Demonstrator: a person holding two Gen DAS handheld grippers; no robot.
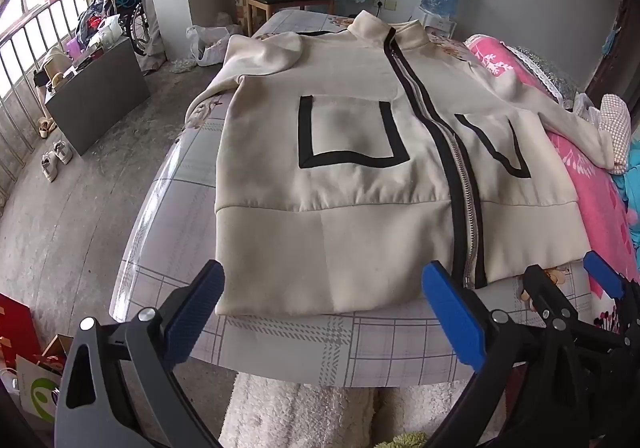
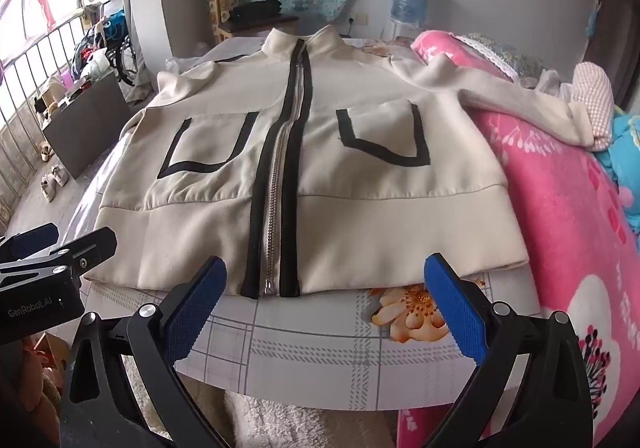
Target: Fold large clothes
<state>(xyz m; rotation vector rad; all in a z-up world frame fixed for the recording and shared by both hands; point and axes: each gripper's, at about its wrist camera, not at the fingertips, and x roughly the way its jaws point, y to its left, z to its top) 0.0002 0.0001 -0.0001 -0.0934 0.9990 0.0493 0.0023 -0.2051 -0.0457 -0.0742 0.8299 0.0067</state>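
The cream jacket [image 1: 352, 175] lies flat on the bed [image 1: 304, 352], zipped. Both tools, left tool [image 1: 332, 312] and right tool [image 2: 332, 312], hover released near its hem; pinching one layer risks a skewed fold.

We list two hand-held grippers of one make. The left gripper [image 1: 322, 290] has black plastic arms with teardrop cut-outs, round silver pivot screws, and flat blue fingers [image 1: 454, 322] with a fine diamond-textured face. The right gripper [image 2: 324, 288] matches it: black arms, silver screws, blue textured fingers [image 2: 456, 308]. We read white "GenRobot.AI" lettering on the left unit's black body.
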